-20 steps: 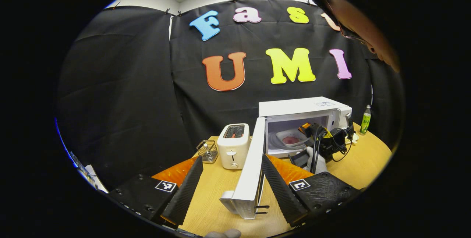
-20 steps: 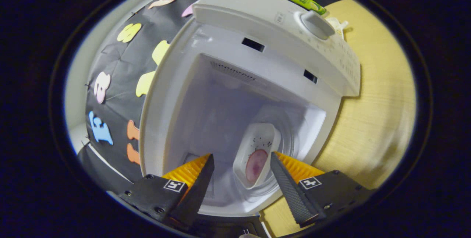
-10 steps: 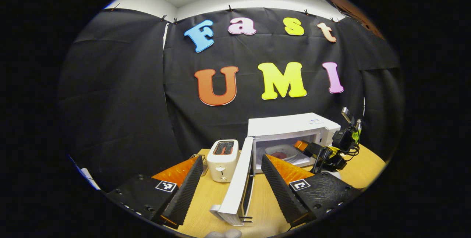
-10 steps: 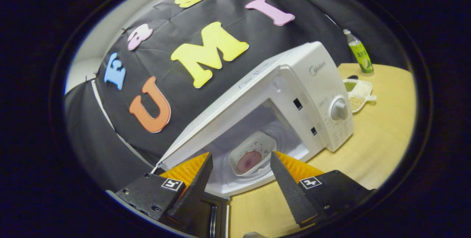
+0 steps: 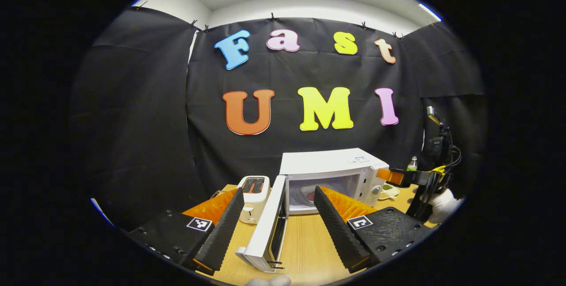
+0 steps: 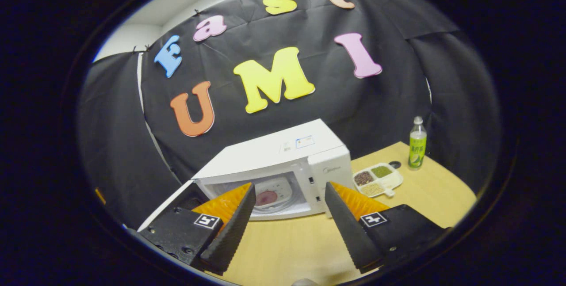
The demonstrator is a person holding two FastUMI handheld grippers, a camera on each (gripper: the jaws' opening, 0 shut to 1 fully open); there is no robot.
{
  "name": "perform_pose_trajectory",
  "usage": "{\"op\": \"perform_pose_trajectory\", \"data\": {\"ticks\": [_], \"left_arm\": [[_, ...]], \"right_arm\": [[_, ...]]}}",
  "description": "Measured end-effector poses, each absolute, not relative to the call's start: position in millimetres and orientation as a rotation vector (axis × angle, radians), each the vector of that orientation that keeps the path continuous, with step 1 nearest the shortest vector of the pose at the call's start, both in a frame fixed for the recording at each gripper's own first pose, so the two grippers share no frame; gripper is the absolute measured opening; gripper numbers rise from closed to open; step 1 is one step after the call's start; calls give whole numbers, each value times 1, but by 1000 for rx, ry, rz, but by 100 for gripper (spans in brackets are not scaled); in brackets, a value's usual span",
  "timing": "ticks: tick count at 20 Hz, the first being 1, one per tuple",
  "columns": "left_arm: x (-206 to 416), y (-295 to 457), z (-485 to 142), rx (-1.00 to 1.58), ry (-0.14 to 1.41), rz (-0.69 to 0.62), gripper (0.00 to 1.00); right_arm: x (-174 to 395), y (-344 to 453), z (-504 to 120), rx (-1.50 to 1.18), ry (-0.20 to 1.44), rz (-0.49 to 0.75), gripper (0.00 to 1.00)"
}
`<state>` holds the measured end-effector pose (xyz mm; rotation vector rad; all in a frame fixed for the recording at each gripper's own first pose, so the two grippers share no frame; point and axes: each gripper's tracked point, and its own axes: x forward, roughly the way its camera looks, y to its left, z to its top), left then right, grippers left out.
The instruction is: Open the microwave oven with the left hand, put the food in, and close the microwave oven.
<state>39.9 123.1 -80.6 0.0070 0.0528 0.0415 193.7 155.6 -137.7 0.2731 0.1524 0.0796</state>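
Now the food (image 6: 267,197) is sitting in its white dish (image 6: 274,191) inside the microwave oven (image 6: 283,162), so the putting-in step looks done and the closing step is coming. The door (image 5: 265,228) is standing wide open, swung out toward the left gripper (image 5: 278,224), whose jaws are spread wide on either side of the door's free edge and are gripping nothing. The right gripper (image 6: 287,219) is hanging away from the oven above the worktop (image 6: 424,197), jaws also wide apart and empty. Next, I judge, the left gripper should be pushing the door around until it latches.
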Motion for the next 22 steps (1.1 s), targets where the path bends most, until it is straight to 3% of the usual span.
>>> {"op": "perform_pose_trajectory", "data": {"ticks": [4, 5, 6, 10, 11, 12, 14, 16, 17, 18, 19, 20, 21, 22], "left_arm": [[40, 140, -93, 26, 64, 70, 95], [40, 145, -96, 27, 66, 81, 95], [40, 151, -99, 24, 67, 92, 95], [43, 175, -105, 1, 67, 134, 95], [44, 181, -108, 5, 68, 144, 95], [45, 188, -110, 13, 72, 152, 95], [45, 202, -116, 31, 73, 179, 95], [45, 213, -124, 23, 80, 190, 88], [45, 217, -128, 17, 81, 199, 72], [44, 220, -132, 12, 85, 199, 79], [44, 222, -136, 14, 88, 199, 75], [46, 225, -142, 17, 98, 196, 73], [44, 228, -147, 21, 99, 198, 67], [45, 231, -151, 21, 87, 205, 48]], "right_arm": [[160, 113, -117, 187, 133, 47, 100], [153, 107, -114, 168, 144, 46, 89], [145, 99, -113, 150, 147, 39, 100], [118, 68, -105, 103, 139, -2, 100], [113, 61, -107, 101, 152, -20, 90], [107, 59, -109, 108, 160, -27, 100], [100, 52, -107, 106, 168, -41, 100], [94, 47, -102, 91, 164, -47, 100], [91, 45, -100, 78, 161, -49, 90], [89, 43, -98, 71, 161, -54, 100], [87, 42, -96, 67, 159, -55, 100], [86, 43, -95, 68, 160, -53, 91], [84, 44, -94, 71, 167, -46, 100], [82, 47, -95, 77, 174, -32, 91]]}}
